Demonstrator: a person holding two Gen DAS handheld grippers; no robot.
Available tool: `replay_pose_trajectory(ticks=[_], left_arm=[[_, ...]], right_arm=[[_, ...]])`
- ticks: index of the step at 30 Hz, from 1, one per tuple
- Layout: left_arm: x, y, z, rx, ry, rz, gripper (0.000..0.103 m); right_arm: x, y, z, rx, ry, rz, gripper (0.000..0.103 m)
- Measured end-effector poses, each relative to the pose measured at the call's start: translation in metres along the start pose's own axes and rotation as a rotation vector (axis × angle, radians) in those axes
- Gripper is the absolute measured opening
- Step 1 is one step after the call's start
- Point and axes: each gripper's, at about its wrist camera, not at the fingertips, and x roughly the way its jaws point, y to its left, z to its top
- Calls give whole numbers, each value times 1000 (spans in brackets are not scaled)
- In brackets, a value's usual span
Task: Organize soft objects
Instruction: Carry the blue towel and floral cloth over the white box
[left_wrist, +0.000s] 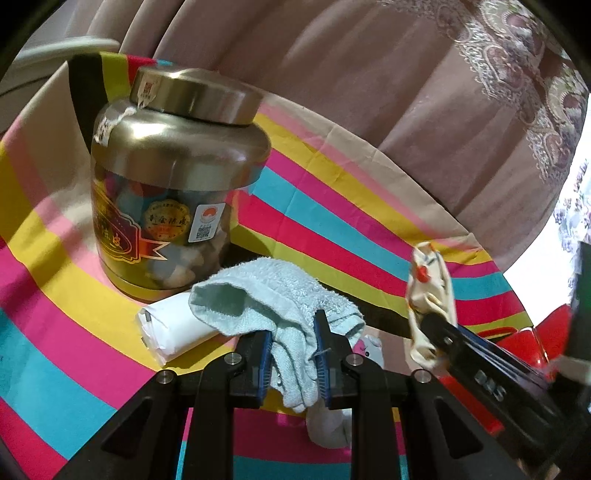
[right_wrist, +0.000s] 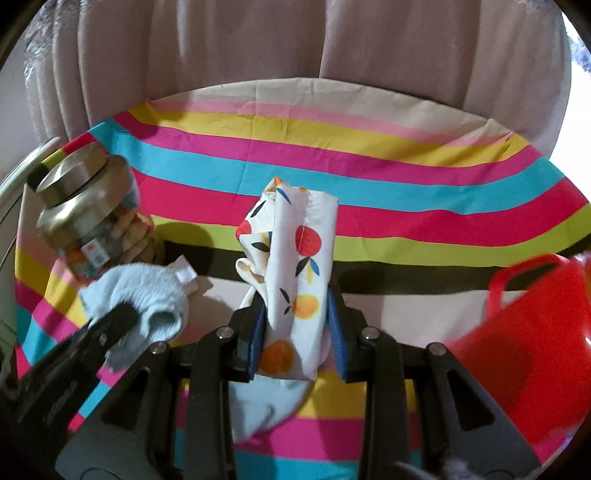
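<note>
Right now both tongs are loaded: the left gripper (left_wrist: 293, 354) has its blue pads clamped on a pale blue towel (left_wrist: 273, 295), and the right gripper (right_wrist: 295, 332) is pinched around a folded fruit-print cloth (right_wrist: 295, 258) that stands up between its fingers. Taking the red basket (right_wrist: 535, 332) as the landmark, the fruit-print cloth is held just to its left and above the striped tablecloth (right_wrist: 332, 162), while the towel hangs farther left, near the gold-lidded jar (left_wrist: 173, 177) and over a white roll (left_wrist: 177, 328). My worry is the towel: only a fold is gripped, so its loose end could slip free, or drag against the jar and the roll. Likewise the cloth could unfold if swung quickly toward the basket.
</note>
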Motion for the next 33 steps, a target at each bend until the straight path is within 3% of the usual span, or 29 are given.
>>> replay_pose_trajectory(ticks=[18,33], left_arm=[[-60,-48,-30,173,-51,27,21],[-112,-108,-72,289,-34,-59,22]], right_arm=[[-82,-27,-56,39,-44,-24,35],[-152,-92,-113,137,-73,-67,35]])
